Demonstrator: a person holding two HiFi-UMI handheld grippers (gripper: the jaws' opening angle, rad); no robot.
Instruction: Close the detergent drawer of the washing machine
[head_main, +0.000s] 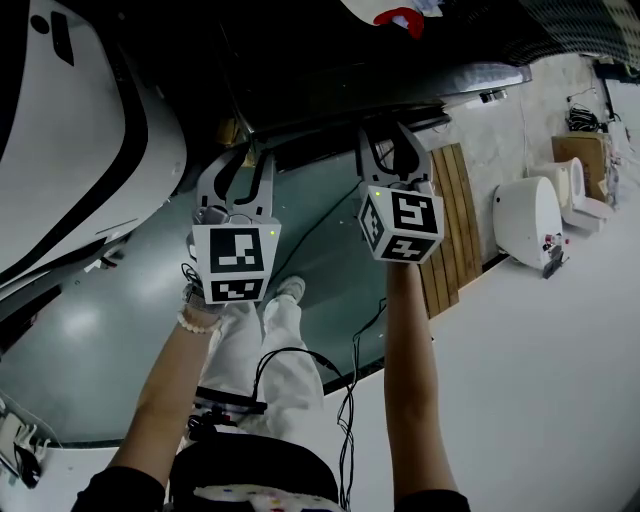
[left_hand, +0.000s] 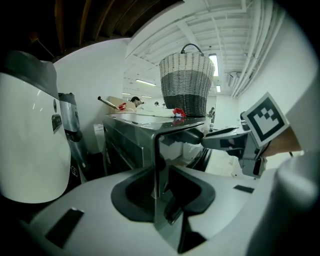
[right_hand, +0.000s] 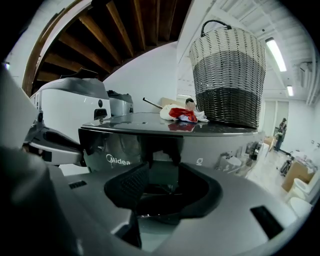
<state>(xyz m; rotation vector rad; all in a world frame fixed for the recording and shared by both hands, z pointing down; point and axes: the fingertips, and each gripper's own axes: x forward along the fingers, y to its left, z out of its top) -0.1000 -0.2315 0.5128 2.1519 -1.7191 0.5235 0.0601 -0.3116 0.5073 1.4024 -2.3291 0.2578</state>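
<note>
The dark grey washing machine (right_hand: 165, 137) fills the right gripper view, its top band carrying a logo (right_hand: 118, 160) at the left. I cannot make out whether the detergent drawer stands out from that band. My right gripper (right_hand: 160, 192) is open and empty, aimed at the band from close by; in the head view it (head_main: 388, 140) hovers at the machine's silver front edge (head_main: 470, 82). Beside it my left gripper (head_main: 250, 160) is also open and empty. In the left gripper view its jaws (left_hand: 162, 190) frame the machine's corner (left_hand: 157, 137), with the right gripper (left_hand: 202, 139) just right of that corner.
A woven basket (right_hand: 229, 75) and a red-and-white cloth (right_hand: 182, 114) sit on the machine's top. A white appliance (head_main: 80, 130) stands to the left. A wooden slat mat (head_main: 450, 230), a white tub (head_main: 525, 220) and a toilet (head_main: 585, 195) lie to the right. Cables (head_main: 350, 400) hang by my legs.
</note>
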